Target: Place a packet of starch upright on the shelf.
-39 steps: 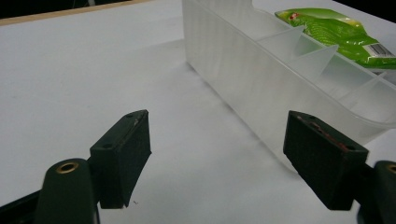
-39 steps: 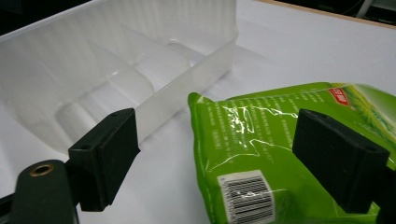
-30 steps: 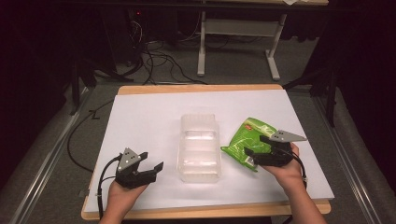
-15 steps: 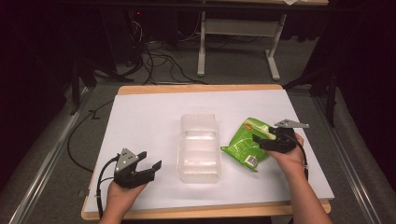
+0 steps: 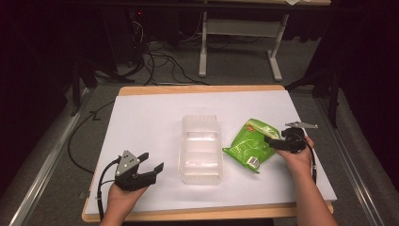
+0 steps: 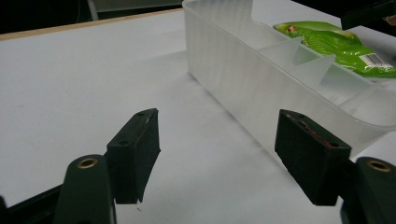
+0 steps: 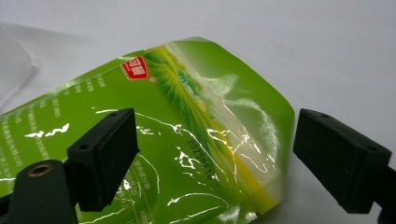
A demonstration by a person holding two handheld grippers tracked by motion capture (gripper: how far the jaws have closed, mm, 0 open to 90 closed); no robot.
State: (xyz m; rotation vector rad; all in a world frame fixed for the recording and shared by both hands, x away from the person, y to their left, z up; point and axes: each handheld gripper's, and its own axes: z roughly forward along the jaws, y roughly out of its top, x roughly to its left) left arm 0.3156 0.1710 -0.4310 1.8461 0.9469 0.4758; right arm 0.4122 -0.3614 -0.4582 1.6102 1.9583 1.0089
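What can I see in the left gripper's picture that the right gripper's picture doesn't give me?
The left gripper view has the side wall of the clear plastic bin with its inner dividers, and its own two black jaws standing wide apart over bare white tabletop. The right gripper view has close detail on the green packet: a red logo, printed digits and a clear sealed edge, with that gripper's jaws open to either side of it. Both share the green packet, seen beyond the bin in the left gripper view, and the white tabletop.
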